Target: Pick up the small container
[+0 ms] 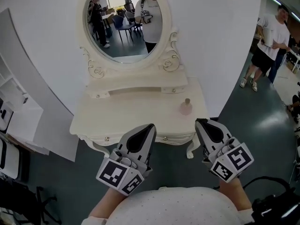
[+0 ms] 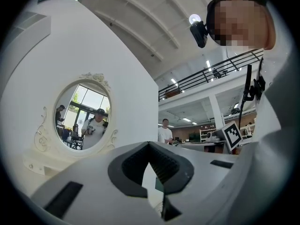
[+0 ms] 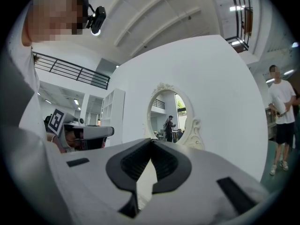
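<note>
Two sets of fingers are pressed together with nothing between them: those of the left gripper [image 1: 150,126] and of the right gripper [image 1: 199,122]. The small container [image 1: 186,107], a pink bottle, stands upright on the cream desk [image 1: 136,114] ahead of the fingers. It touches neither gripper and is nearer the right one.

We see a curved white wall [image 1: 220,41] behind a cream dressing table [image 1: 140,114], its oval mirror [image 1: 124,22] in a carved frame above the tabletop. The floor [image 1: 262,130] is dark green. White shelving [image 1: 14,107] stands at the left, and a railed balcony [image 2: 220,69] runs under a ribbed ceiling [image 2: 140,27].
</note>
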A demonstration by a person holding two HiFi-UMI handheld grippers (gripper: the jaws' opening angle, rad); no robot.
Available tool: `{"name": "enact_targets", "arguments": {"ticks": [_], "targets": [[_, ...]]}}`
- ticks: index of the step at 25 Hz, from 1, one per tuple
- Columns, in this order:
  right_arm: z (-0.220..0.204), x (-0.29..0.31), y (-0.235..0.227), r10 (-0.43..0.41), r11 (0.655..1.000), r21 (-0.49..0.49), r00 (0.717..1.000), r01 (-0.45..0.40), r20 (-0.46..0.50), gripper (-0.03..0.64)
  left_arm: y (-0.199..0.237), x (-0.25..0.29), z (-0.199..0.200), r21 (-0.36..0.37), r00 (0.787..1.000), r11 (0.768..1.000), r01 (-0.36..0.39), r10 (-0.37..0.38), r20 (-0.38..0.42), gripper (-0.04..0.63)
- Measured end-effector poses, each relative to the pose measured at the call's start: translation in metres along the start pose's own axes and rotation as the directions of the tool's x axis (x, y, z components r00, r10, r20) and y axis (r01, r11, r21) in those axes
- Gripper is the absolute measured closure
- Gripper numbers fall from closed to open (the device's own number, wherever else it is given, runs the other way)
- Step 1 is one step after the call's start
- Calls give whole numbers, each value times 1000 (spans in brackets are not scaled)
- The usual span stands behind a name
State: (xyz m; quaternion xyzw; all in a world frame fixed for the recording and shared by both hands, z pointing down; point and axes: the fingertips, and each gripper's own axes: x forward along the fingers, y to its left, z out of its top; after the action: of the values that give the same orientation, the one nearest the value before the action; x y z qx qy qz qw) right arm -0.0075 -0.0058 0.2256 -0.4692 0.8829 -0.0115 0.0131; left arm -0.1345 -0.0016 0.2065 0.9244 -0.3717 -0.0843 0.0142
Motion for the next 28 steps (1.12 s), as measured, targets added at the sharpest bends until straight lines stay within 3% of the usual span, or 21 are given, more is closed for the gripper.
{"name": "enact_targets", "arguments": {"ticks": [7,16,28], "targets": [[-9,43,6,-4,1000,-9,1000,4,-3,614,44,2,-4,-6,1000,1000,3,-3,-1,594],[-21,58,-11,-42,999,14,999,42,-23,614,60,24,-24,-49,999,998,35,-36,-34,594],[-13,77,-81,-65,998,25,998,66,-13,614,69,93,-27,-35,998,998,53,-54,-31,594]]}}
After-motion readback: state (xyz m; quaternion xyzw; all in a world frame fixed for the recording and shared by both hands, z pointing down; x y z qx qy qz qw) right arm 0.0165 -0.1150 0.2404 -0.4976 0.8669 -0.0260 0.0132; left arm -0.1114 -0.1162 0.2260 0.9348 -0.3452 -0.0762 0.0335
